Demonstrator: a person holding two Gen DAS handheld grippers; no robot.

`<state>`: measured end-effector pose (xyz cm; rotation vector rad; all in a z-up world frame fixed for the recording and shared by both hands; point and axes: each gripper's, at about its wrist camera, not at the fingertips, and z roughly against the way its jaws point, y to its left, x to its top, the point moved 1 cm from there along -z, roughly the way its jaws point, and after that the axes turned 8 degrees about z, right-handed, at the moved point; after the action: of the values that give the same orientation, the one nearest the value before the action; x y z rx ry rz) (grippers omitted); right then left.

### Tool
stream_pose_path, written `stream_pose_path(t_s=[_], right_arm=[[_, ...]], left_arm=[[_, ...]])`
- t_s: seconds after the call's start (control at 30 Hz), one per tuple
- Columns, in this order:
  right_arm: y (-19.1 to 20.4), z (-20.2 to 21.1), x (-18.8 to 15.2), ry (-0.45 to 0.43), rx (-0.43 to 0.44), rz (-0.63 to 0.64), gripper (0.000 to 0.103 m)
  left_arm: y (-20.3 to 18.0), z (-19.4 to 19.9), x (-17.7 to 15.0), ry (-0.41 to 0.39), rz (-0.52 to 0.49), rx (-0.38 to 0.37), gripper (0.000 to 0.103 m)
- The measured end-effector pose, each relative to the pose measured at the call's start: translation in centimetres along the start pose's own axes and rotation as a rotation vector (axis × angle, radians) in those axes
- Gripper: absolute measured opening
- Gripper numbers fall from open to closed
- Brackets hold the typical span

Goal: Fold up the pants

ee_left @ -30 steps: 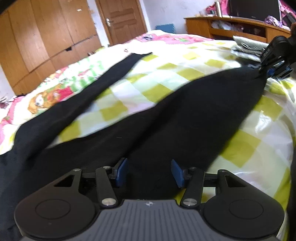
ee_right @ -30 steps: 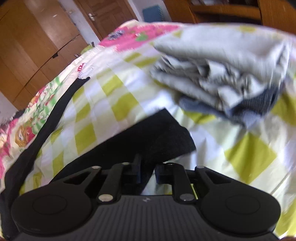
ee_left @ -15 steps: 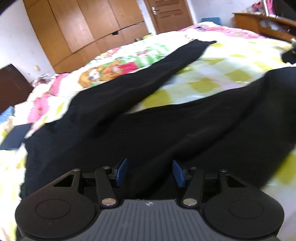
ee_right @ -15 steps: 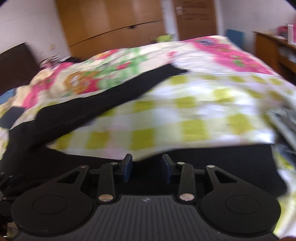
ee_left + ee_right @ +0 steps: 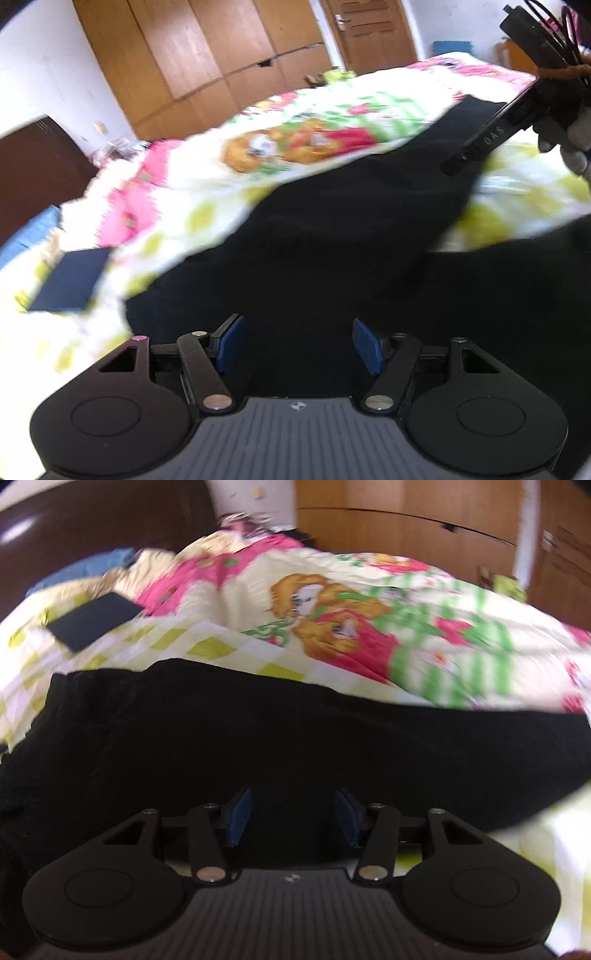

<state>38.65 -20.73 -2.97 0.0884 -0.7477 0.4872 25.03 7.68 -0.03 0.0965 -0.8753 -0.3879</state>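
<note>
Black pants [image 5: 332,236] lie spread across the quilted bed [image 5: 295,147], and in the right wrist view the pants [image 5: 258,731] fill the middle band. My left gripper [image 5: 295,343] hovers over the dark cloth with its jaws opening and its blue pads pressing on nothing. My right gripper [image 5: 291,816] is also over the pants, jaws opening, with no cloth pinched between the pads. In the left wrist view a gloved hand [image 5: 569,147] holds the right gripper at the upper right, and one of its black fingers [image 5: 487,138] shows above a pant leg.
A flat dark blue object [image 5: 70,280] lies on the quilt near the bed's head, also seen as the flat object [image 5: 92,622]. A dark headboard [image 5: 92,517] stands behind it. Wooden wardrobes [image 5: 221,55] and a door [image 5: 369,33] line the far wall.
Both views have swung left along the pants toward the headboard. The right gripper let go of the pant leg's end and opened. The left jaws spread wider. The folded grey clothes left view.
</note>
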Motion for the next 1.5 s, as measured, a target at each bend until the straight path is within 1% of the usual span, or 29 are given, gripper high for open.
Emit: stream_pose_path(t_s=[0.03,0.1,0.13,0.17,0.2,0.23,0.3,0.37,0.43,0.5,0.53,0.57,0.63,0.73,0.77,0.87,0.9,0.93,0.97,1.0,1.03,1.07,1.1,1.13,1.23,1.37,1.5], right_arm=[[0.2,-1.1,1.1,0.005,0.000,0.036,0.059],[0.6,-3.3,3.3,0.021,0.008,0.114,0.060],[0.8,-4.3,4.3,0.031,0.011,0.157,0.064],[1.1,-5.3,5.3,0.037,0.006,0.206,0.065],[1.4,-6.1,6.1,0.035,0.006,0.257,0.070],[1.6,-7.1,6.8,0.041,0.008,0.309,0.074],[2.0,-8.8,8.0,0.071,0.013,0.376,0.074],[2.3,-10.5,9.0,0.105,0.019,0.424,0.075],[2.7,-11.9,9.7,0.129,0.028,0.471,0.083],[2.7,-12.8,9.9,0.153,0.027,0.493,0.086],[2.6,-13.1,10.1,0.163,0.023,0.487,0.086],[2.4,-13.3,10.4,0.170,0.029,0.471,0.086],[2.0,-13.7,10.9,0.191,0.058,0.440,0.085],[1.6,-13.8,11.1,0.221,0.095,0.430,0.085],[1.5,-13.9,11.0,0.237,0.100,0.436,0.085],[1.6,-14.3,11.1,0.252,0.097,0.430,0.085],[1.7,-14.4,11.0,0.250,0.095,0.428,0.084],[1.8,-14.4,10.8,0.246,0.102,0.429,0.077],[1.8,-14.4,10.7,0.246,0.116,0.420,0.071],[1.7,-14.2,10.6,0.245,0.137,0.399,0.052],[1.6,-14.1,10.6,0.241,0.147,0.384,0.029],[1.6,-13.9,10.5,0.235,0.130,0.379,0.019],[1.7,-13.8,10.5,0.231,0.088,0.386,0.006],[1.8,-13.7,10.5,0.226,0.066,0.391,0.005],[1.5,-12.7,10.7,0.189,0.057,0.365,0.003],[1.0,-10.1,11.0,0.130,0.049,0.332,0.003],[1.0,-5.4,11.2,0.066,0.051,0.325,0.000]], left_arm=[[1.3,-1.0,0.4,0.002,0.005,0.026,0.078],[3.8,-2.9,0.9,0.015,0.027,0.052,0.078],[5.0,-3.9,1.1,0.024,0.039,0.063,0.078],[6.3,-4.7,1.1,0.034,0.045,0.074,0.078],[7.4,-5.8,1.3,0.047,0.049,0.082,0.078],[8.4,-6.6,1.5,0.055,0.052,0.084,0.078],[10.3,-7.8,2.0,0.060,0.057,0.098,0.078],[11.8,-8.8,2.3,0.076,0.077,0.093,0.078],[13.0,-9.7,2.7,0.092,0.085,0.075,0.078],[13.6,-10.4,2.8,0.119,0.089,0.034,0.083],[13.8,-10.8,2.8,0.133,0.088,0.033,0.085],[14.0,-11.4,2.9,0.144,0.082,0.039,0.085],[14.8,-11.9,3.2,0.166,0.086,0.016,0.085],[16.4,-12.3,4.1,0.185,0.132,-0.063,0.085],[16.6,-12.8,4.3,0.196,0.124,-0.060,0.085],[16.5,-14.7,4.3,0.259,0.055,-0.035,0.086],[16.5,-15.1,4.3,0.273,0.045,-0.042,0.085],[16.5,-15.4,4.2,0.286,0.046,-0.047,0.084],[16.3,-15.8,4.1,0.307,0.050,-0.047,0.075],[16.0,-16.0,4.0,0.321,0.046,-0.042,0.069],[15.7,-15.9,3.9,0.313,0.038,-0.030,0.060],[15.3,-15.6,4.0,0.294,0.032,-0.016,0.052],[15.0,-15.3,4.0,0.276,0.029,0.003,0.046],[15.0,-15.1,4.1,0.267,0.028,0.017,0.038],[15.1,-14.1,4.6,0.234,0.031,0.027,0.032],[14.9,-11.9,4.9,0.172,0.034,0.050,0.029],[14.8,-8.4,5.6,0.100,0.039,0.047,0.028]])
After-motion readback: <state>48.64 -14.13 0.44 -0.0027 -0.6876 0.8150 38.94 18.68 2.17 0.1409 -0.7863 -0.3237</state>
